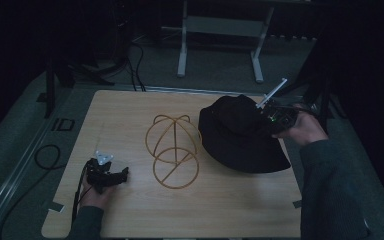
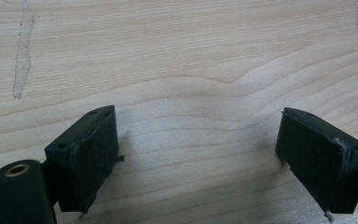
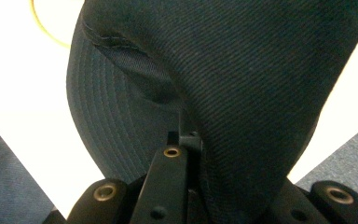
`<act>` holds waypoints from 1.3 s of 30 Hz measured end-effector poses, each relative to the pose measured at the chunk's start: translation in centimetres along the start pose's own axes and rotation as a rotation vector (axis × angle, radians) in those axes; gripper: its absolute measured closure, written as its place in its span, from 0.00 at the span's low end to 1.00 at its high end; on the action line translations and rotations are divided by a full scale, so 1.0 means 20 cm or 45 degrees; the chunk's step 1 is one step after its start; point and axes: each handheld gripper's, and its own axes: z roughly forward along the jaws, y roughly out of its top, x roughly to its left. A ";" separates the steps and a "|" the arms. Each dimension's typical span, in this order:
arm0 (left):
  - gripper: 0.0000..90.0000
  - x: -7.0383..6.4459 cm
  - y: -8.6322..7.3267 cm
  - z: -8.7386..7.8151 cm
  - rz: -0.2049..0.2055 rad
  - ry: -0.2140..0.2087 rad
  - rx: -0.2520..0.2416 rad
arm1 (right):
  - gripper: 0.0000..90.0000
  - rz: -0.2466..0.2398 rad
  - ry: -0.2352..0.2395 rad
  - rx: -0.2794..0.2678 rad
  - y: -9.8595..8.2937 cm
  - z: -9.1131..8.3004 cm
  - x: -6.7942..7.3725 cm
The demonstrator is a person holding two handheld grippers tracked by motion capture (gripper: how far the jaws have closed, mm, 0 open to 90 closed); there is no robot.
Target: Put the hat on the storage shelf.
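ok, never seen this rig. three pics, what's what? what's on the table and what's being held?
No robot here: a person holds hand-held tongs in each hand. The high view looks down on the wooden table from above the person's side. The other two pictures come from cameras riding on the tongs, looking along their black jaws.

On the table lie a black hat and a golden wire hat stand, side by side.

The right tongs are shut on the hat's fabric; the right gripper view shows the cloth bunched between the jaws. The left tongs rest near the table's front left, jaws wide apart over bare wood, holding nothing, as the left gripper view shows.
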 end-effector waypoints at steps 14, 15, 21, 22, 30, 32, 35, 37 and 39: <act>0.15 0.00 0.00 0.00 0.000 0.000 0.000 | 0.97 -0.026 0.004 -0.031 -0.01 -0.08 0.00; 0.15 0.00 0.00 0.00 -0.001 0.000 -0.001 | 0.97 -0.024 0.007 -0.035 -0.01 -0.09 0.00; 0.15 0.00 0.00 0.00 -0.001 0.000 0.000 | 0.97 -0.030 -0.001 -0.033 -0.02 -0.13 0.00; 0.15 0.00 0.00 0.00 -0.001 0.000 0.000 | 0.98 -0.029 -0.001 -0.036 -0.03 -0.14 0.00; 0.15 0.00 0.00 0.00 -0.002 0.000 -0.001 | 0.97 -0.031 -0.010 -0.060 -0.04 -0.19 0.00; 0.15 0.00 0.00 0.00 -0.002 0.000 -0.001 | 0.97 -0.031 -0.007 -0.069 -0.04 -0.20 0.00; 0.15 0.00 0.00 0.00 -0.003 0.000 -0.002 | 0.97 -0.036 0.001 -0.087 -0.04 -0.22 0.00; 0.15 0.00 0.00 0.00 -0.003 0.000 -0.002 | 0.97 -0.037 0.000 -0.088 -0.04 -0.22 0.00; 0.15 0.00 0.00 0.00 -0.003 0.000 -0.001 | 0.97 -0.041 -0.002 -0.088 -0.05 -0.23 0.00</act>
